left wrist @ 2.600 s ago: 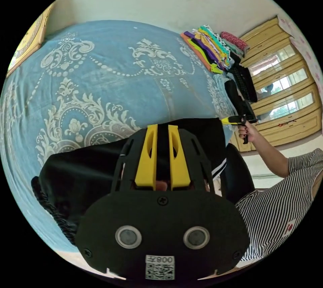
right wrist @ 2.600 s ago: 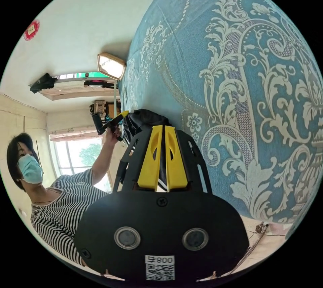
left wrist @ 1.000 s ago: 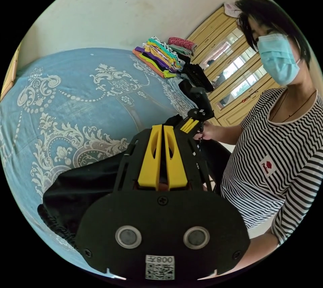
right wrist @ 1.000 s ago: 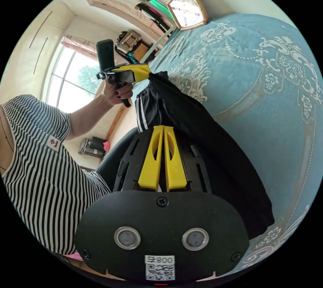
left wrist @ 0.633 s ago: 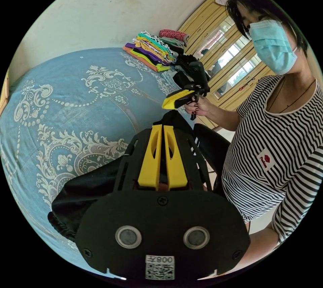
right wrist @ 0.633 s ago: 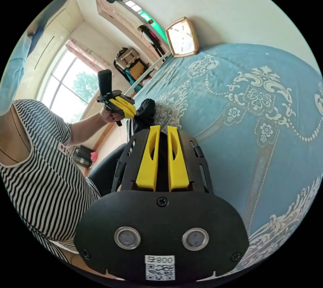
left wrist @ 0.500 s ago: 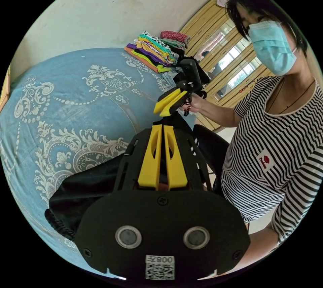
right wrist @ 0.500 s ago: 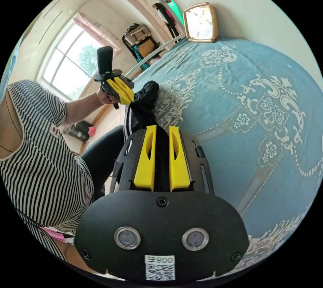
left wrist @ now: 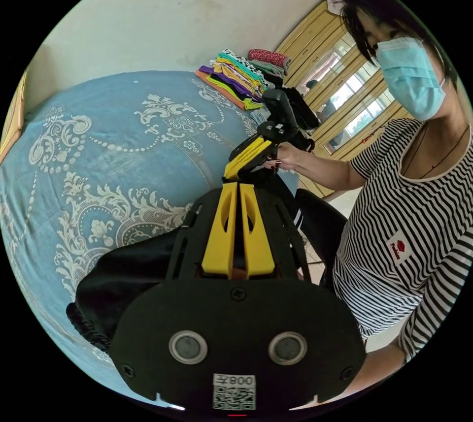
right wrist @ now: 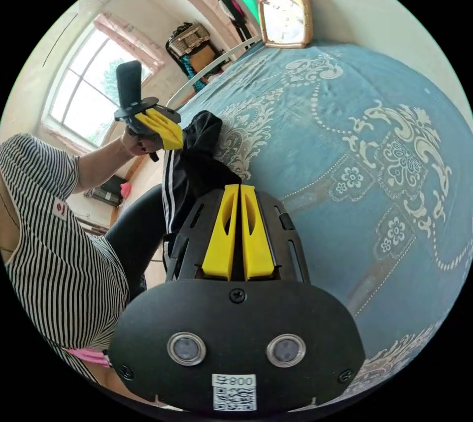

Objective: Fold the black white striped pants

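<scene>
The pants (left wrist: 133, 269), draped over the near edge of the bed (left wrist: 123, 146), look light, limp and slippery, so each gripper, left (left wrist: 239, 190) and right (right wrist: 240, 191), pinches black cloth between pressed-together jaws; firmer holds would be the elastic waistband.

Pants (left wrist: 128, 269) partly hidden (behind gripper (left wrist: 238, 185)).

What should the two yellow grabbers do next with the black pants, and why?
Probably lower both ends onto the blue bedspread and pull them apart. The left gripper and right gripper each look shut on the black pants, which hang bunched at the bed's edge, so the cloth needs flattening first.
</scene>
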The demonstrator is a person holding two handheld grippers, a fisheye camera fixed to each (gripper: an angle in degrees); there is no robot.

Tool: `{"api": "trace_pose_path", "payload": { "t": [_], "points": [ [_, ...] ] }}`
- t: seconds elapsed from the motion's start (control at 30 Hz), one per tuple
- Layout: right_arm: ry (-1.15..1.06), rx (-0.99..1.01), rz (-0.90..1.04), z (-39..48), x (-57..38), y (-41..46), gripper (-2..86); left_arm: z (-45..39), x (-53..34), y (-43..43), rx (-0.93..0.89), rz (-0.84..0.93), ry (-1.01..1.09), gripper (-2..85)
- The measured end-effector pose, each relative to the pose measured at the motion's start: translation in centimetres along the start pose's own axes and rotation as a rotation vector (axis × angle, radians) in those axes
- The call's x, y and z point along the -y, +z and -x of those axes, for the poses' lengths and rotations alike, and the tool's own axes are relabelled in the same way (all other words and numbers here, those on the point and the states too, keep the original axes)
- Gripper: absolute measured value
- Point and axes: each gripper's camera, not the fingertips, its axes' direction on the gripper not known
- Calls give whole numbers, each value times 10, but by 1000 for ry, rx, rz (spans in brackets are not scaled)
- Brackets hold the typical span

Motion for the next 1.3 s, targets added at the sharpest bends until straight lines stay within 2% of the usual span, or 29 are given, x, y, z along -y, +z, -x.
{"api": "trace_pose_path", "payload": {
  "t": [0.17,0.27,0.4,0.6,0.7,0.8,0.83,0.87,0.97,1.13,1.23,1.3],
  "points": [
    [174,-31,45,-33,5,16,4,7,0,2,49,-104,-115,1],
    [236,-16,62,-44,7,23,3,8,5,32,48,-22,-165,1],
    [273,-1,61,-47,5,20,2,9,10,81,221,210,-242,1],
    [350,-42,-87,-36,-14,-22,1,-26,18,75,293,150,-236,1],
    [341,-70,-141,-11,-28,-39,0,-48,27,71,257,90,-213,1],
    [316,-93,-21,6,-28,-14,0,-51,35,89,313,181,-254,1],
    [313,-169,63,6,-27,4,0,-52,36,93,308,195,-245,1],
    [327,-171,89,3,-28,11,0,-56,37,92,294,156,-276,1],
    [356,-223,-5,13,-27,-21,1,-84,43,73,306,100,-285,1],
    [368,-251,-105,47,-55,-71,1,-152,24,61,178,77,-227,1],
    [413,-217,-96,71,-91,-77,0,-192,5,77,142,139,-226,1],
    [450,-203,-46,81,-111,-68,0,-211,-4,94,191,214,-256,1]
  ]
}}
